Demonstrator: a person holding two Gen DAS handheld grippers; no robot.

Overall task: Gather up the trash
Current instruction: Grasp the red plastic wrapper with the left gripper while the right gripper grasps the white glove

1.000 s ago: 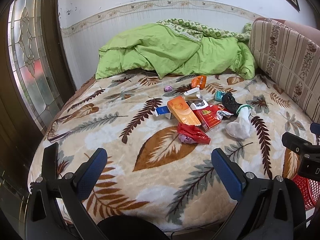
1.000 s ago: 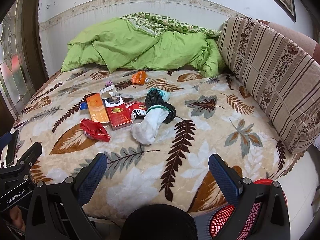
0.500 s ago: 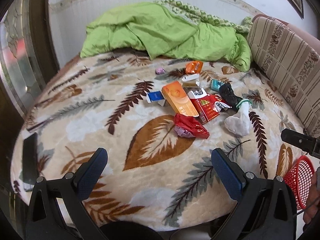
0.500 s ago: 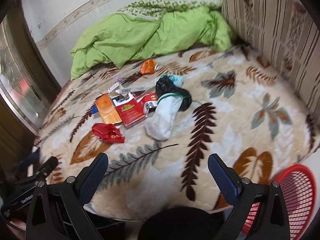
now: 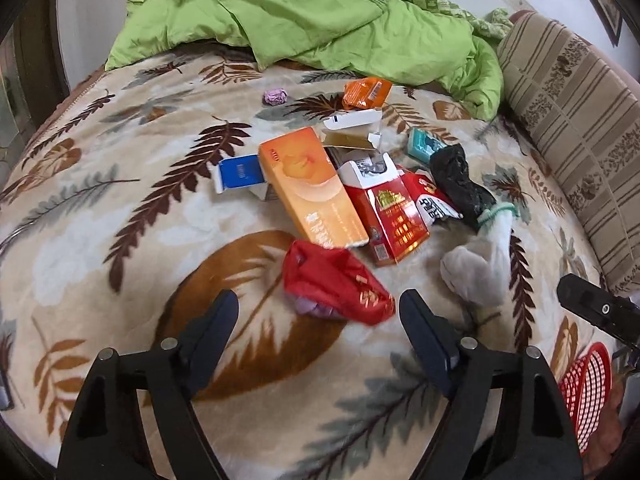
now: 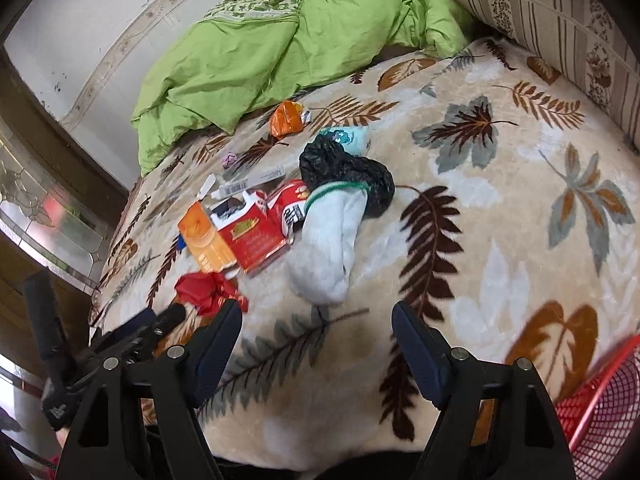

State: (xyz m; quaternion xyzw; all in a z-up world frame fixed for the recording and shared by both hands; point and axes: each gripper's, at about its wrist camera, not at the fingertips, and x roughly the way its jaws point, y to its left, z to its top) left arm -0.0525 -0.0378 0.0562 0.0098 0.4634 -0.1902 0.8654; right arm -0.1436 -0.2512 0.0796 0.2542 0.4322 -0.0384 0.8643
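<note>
A pile of trash lies mid-bed: a crumpled red wrapper (image 5: 336,282) (image 6: 208,294), an orange box (image 5: 310,186) (image 6: 206,242), a red cigarette pack (image 5: 390,216) (image 6: 250,238), a white bag (image 5: 482,264) (image 6: 326,244), a black bag (image 5: 458,180) (image 6: 344,166), an orange packet (image 5: 366,92) (image 6: 286,118), a teal packet (image 5: 424,146) and a small purple wad (image 5: 274,96). My left gripper (image 5: 318,308) is open, just short of the red wrapper. My right gripper (image 6: 316,322) is open, just short of the white bag.
A red mesh basket (image 5: 586,394) (image 6: 604,402) sits at the bed's near right edge. A green duvet (image 5: 304,12) is bunched at the head. A striped cushion (image 5: 576,120) lines the right side. The leaf-print blanket (image 5: 120,208) covers the bed.
Both grippers have moved forward and down toward the trash pile. The left one has closed in on the red wrapper, the right one on the white bag. Both stay open.
</note>
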